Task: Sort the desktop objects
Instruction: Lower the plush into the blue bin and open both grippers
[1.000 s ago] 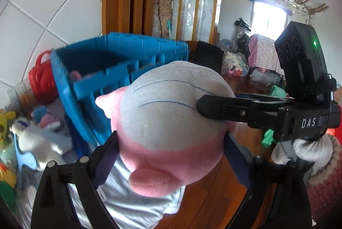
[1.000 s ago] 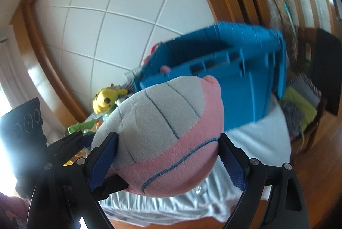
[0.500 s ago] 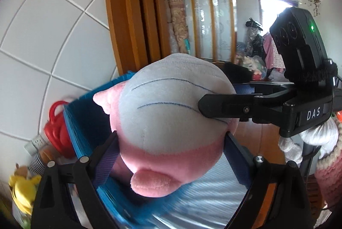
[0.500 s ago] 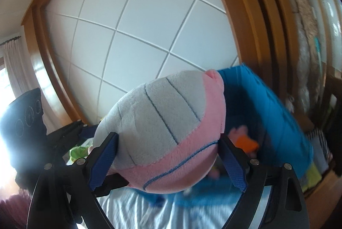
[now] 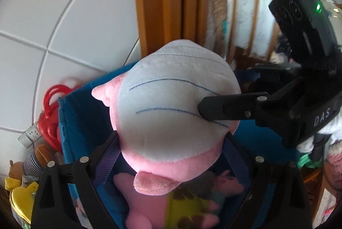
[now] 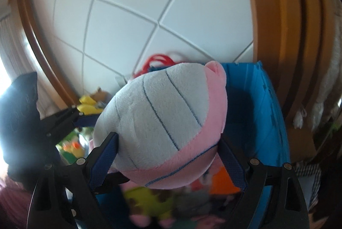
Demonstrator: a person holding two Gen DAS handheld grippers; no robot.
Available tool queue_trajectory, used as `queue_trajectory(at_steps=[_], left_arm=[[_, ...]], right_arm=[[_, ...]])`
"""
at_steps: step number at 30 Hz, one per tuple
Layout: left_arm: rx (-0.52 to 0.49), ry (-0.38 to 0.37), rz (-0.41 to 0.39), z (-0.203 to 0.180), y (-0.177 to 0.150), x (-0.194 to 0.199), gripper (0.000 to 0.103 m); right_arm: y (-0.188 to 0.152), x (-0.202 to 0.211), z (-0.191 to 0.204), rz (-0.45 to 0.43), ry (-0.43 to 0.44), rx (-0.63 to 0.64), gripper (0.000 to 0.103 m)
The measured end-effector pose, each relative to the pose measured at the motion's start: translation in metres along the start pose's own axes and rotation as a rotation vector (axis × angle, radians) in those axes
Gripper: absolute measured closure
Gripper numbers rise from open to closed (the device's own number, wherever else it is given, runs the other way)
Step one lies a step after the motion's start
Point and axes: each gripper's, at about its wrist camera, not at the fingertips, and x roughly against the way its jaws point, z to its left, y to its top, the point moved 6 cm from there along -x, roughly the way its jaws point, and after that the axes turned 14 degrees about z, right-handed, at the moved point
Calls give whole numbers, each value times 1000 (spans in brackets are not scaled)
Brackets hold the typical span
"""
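A large pink and grey plush toy [image 5: 171, 113] is held between both grippers above the open blue crate [image 5: 81, 122]. My left gripper [image 5: 171, 156] is shut on the plush from both sides, and my right gripper [image 6: 168, 154] is shut on the same plush [image 6: 162, 120]. The right gripper's finger [image 5: 230, 110] presses on the plush from the right in the left wrist view. The crate [image 6: 258, 113] holds several soft toys, among them a pink one [image 5: 139, 203] and a yellow-green spotted one [image 5: 188, 207].
A red plastic basket [image 5: 50, 113], a striped toy [image 5: 32, 162] and yellow plush toys [image 5: 19, 194] lie left of the crate. A white tiled wall [image 6: 149, 15] and wooden frame [image 5: 162, 4] stand behind it.
Both grippers carried the plush up and over the crate. The crate's inside with its toys now shows below the plush.
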Motion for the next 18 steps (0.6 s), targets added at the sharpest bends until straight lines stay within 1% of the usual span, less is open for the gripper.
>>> queue_trajectory(at_steps=[1, 2, 3, 4, 5, 7, 8, 10, 12, 13, 15, 17, 18], left_arm=[[-2, 17, 20, 2, 7, -13, 13], [-10, 32, 35, 3, 14, -24, 19], [-11, 32, 52, 4, 23, -37, 26], [-2, 12, 61, 5, 28, -46, 26], [16, -11, 76, 6, 34, -57, 26], [40, 35, 137, 12, 43, -87, 26], [41, 49, 155, 15, 43, -98, 26], [40, 83, 191, 22, 38, -115, 26], [36, 131, 231, 31, 32, -132, 26], [37, 154, 247, 35, 28, -138, 26], [64, 184, 286, 48, 20, -149, 26], [99, 191, 321, 58, 12, -156, 26], [117, 192, 334, 62, 9, -158, 26]], right_arm=[[8, -13, -9, 28, -8, 11, 12], [16, -27, -19, 59, -19, 23, 15], [22, -40, -25, 85, -11, 36, 17], [26, -51, -28, 110, 8, 48, 23], [31, -65, -33, 135, 4, 51, 27], [39, -91, -47, 180, -39, 28, 29], [42, -101, -56, 196, -68, -1, 29], [46, -117, -77, 212, -105, -42, 29], [47, -129, -92, 231, -144, -35, 28], [44, -133, -98, 242, -161, -34, 28], [41, -138, -107, 255, -172, -34, 23], [42, -141, -114, 259, -170, -33, 9], [42, -142, -116, 258, -174, -30, 7]])
